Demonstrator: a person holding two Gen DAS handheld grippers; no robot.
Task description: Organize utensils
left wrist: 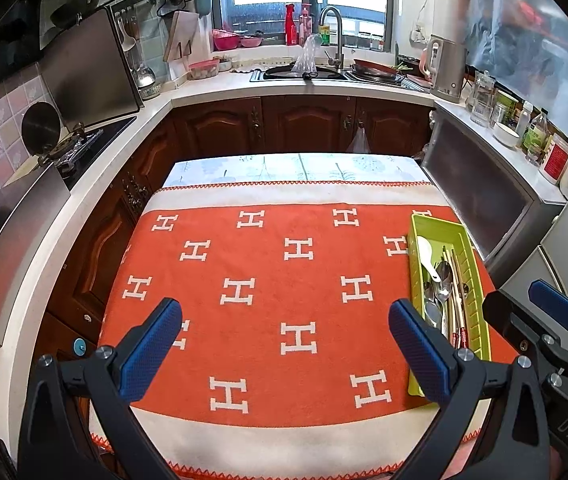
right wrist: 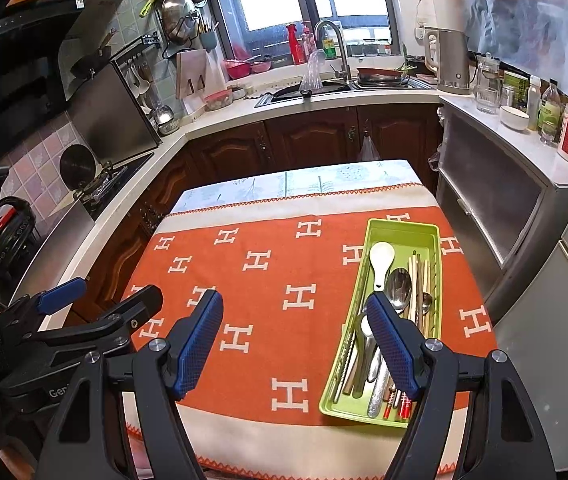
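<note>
Both grippers hang above the near edge of the orange towel (right wrist: 276, 320), jaws spread wide, nothing between the pads. Left gripper (left wrist: 284, 344) sits over the towel's near middle, well left of the green tray (left wrist: 419, 240); its right pad lines up just beside the tray's near left corner in view, contact not confirmed, looks like it is above the surface. Right gripper (right wrist: 295, 340) is closer to the tray (right wrist: 387, 228); its right finger overlaps the tray's near half in the picture, hiding some handles, but it appears raised, not gripping anything.

Tray lies on the right part of the towel, long axis running away from the camera. Inside it: white spoon (right wrist: 380, 262) toward the far end, metal spoons (right wrist: 399, 286) mid-tray, chopsticks (right wrist: 419, 276) along the right side, more metal handles and red-tipped sticks at the near end. All lie roughly lengthwise, somewhat piled and overlapping. No dividers visible that I can tell.

Progress judgement: no loose utensil shows anywhere on the towel left of the tray, so collecting looks finished or nearly so. What could remain is sorting by type inside the tray, or nothing. Cannot tell if anything is hidden behind the right finger.

Beyond the tray: bare towel, a patterned cloth strip, then cabinets and sink (right wrist: 307, 90).
</note>
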